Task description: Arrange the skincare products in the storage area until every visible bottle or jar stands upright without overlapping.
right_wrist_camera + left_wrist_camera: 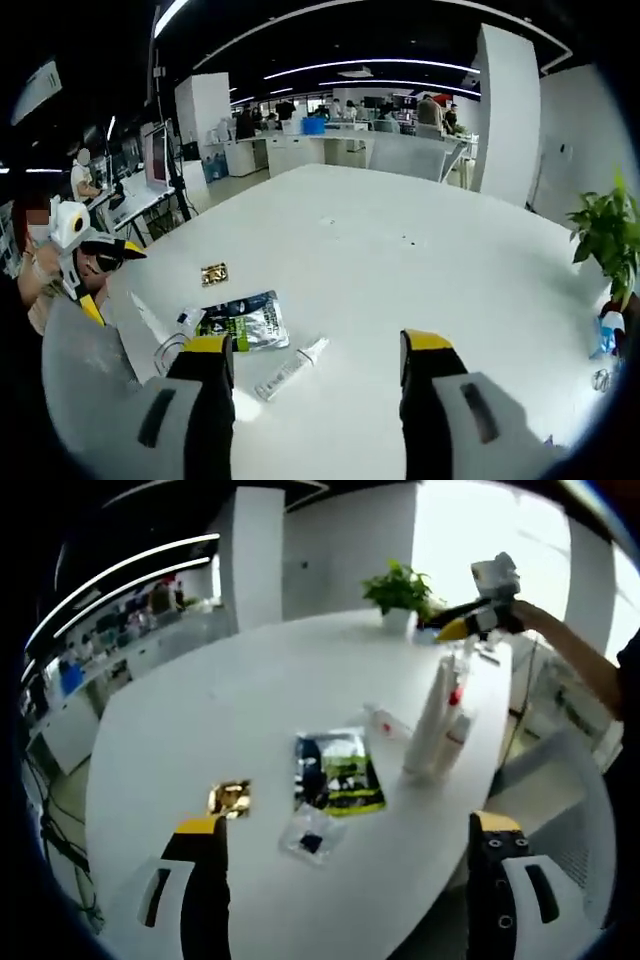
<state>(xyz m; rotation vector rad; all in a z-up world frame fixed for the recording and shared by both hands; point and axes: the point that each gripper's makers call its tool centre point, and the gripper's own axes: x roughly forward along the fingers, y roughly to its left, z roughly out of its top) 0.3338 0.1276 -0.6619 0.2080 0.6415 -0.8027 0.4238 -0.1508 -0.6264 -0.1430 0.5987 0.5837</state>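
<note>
Two tall white tubes (428,725) stand close together near the table's right edge, one with a red cap (456,696). A third tube (384,722) lies flat beside them; in the right gripper view this lying tube (290,368) rests just ahead of my right gripper (318,345), which is open and empty. A green and black sachet (338,772) lies flat mid-table, also seen as the sachet (245,320). My left gripper (346,823) is open above the table, short of the sachet. The right gripper (462,628) hovers above the standing tubes.
A gold packet (230,797) and a small clear packet (312,835) lie near the sachet. A potted plant (400,590) stands at the far edge of the white table (200,710). A person's arm (570,650) holds the right gripper. Office desks stand behind.
</note>
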